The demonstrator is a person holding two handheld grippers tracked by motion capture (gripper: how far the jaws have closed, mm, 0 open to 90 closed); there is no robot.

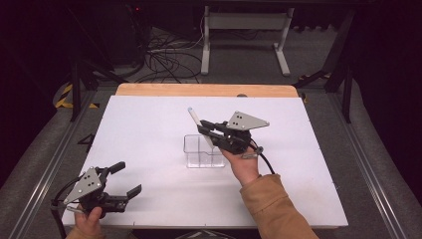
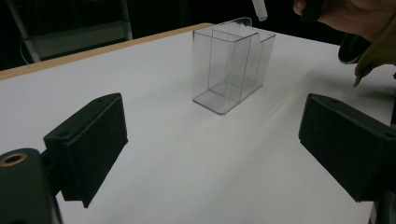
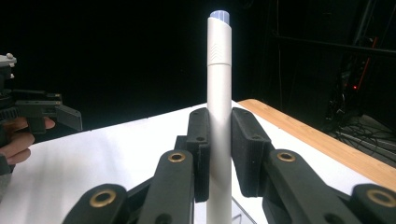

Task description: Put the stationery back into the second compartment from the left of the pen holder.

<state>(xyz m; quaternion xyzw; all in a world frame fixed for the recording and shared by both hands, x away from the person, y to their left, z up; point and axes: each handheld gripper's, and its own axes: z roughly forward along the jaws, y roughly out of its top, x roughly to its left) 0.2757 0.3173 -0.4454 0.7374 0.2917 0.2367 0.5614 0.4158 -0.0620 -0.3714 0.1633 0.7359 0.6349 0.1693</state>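
Observation:
My right gripper (image 1: 208, 130) is shut on a white marker (image 1: 194, 117) with a pale blue end cap and holds it tilted over a clear plastic box with dividers (image 1: 204, 153) in the middle of the white table. In the right gripper view the marker (image 3: 219, 88) stands upright between the pads of my right gripper (image 3: 219, 135). My left gripper (image 1: 127, 179) rests low at the table's near left corner, open and holding nothing. In the left gripper view its pads (image 2: 88, 144) stand wide apart, with the box (image 2: 231, 65) beyond them and the marker's tip (image 2: 259, 10) above it.
The white table top (image 1: 149, 129) ends in a wooden strip (image 1: 206, 90) at the far side. Beyond it stand a white metal frame (image 1: 244, 35) and loose cables (image 1: 164, 57) on the floor. The left gripper (image 3: 42, 112) shows far off in the right gripper view.

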